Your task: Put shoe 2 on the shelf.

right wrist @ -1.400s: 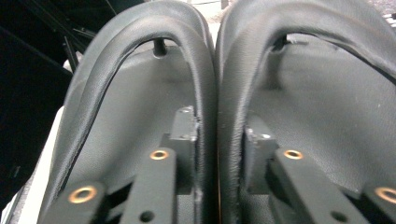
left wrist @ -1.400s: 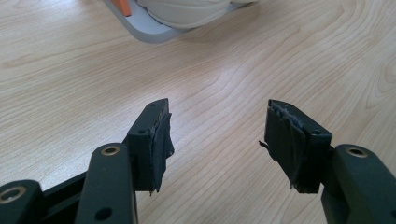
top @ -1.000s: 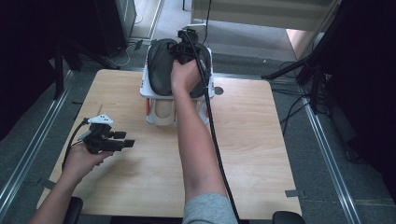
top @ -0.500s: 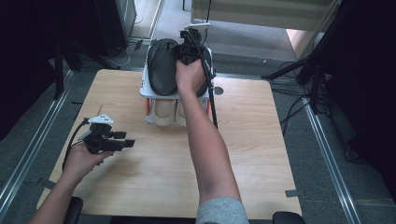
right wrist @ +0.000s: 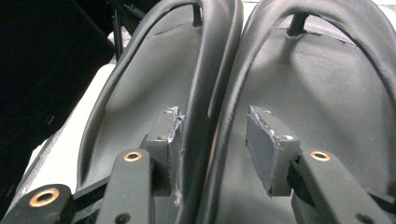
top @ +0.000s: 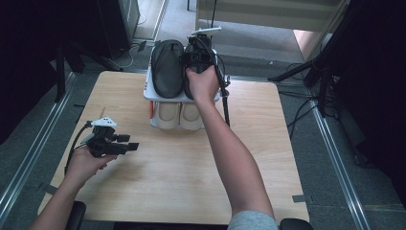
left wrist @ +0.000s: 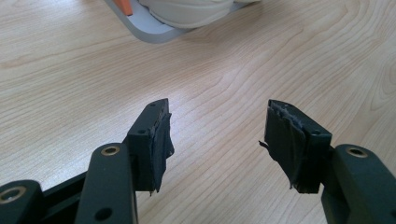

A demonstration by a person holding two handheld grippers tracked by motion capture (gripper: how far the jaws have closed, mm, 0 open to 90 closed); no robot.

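Note:
Two black shoes sit side by side on top of a white rack (top: 152, 96) at the table's far edge; the left black shoe (top: 167, 67) shows fully. My right gripper (top: 197, 50) reaches into them from above. In the right gripper view its jaws (right wrist: 212, 140) straddle the adjoining inner rims of the left black shoe (right wrist: 140, 93) and the right black shoe (right wrist: 327, 84). One pad lies against a rim and the other stands just off it, so the gripper is open. My left gripper (top: 134, 146) hovers low over the table at the left, open (left wrist: 217, 140) with nothing between its pads.
A pair of beige shoes (top: 179, 115) lies on the rack's lower shelf, and one beige shoe (left wrist: 187, 11) shows at the top of the left gripper view above the grey shelf edge (left wrist: 149, 32). A black cable (top: 225, 100) trails from my right gripper across the wooden table (top: 191, 182).
My right hand has moved farther away from the person, deeper over the black shoes. The left hand and its gripper have stayed where they were.

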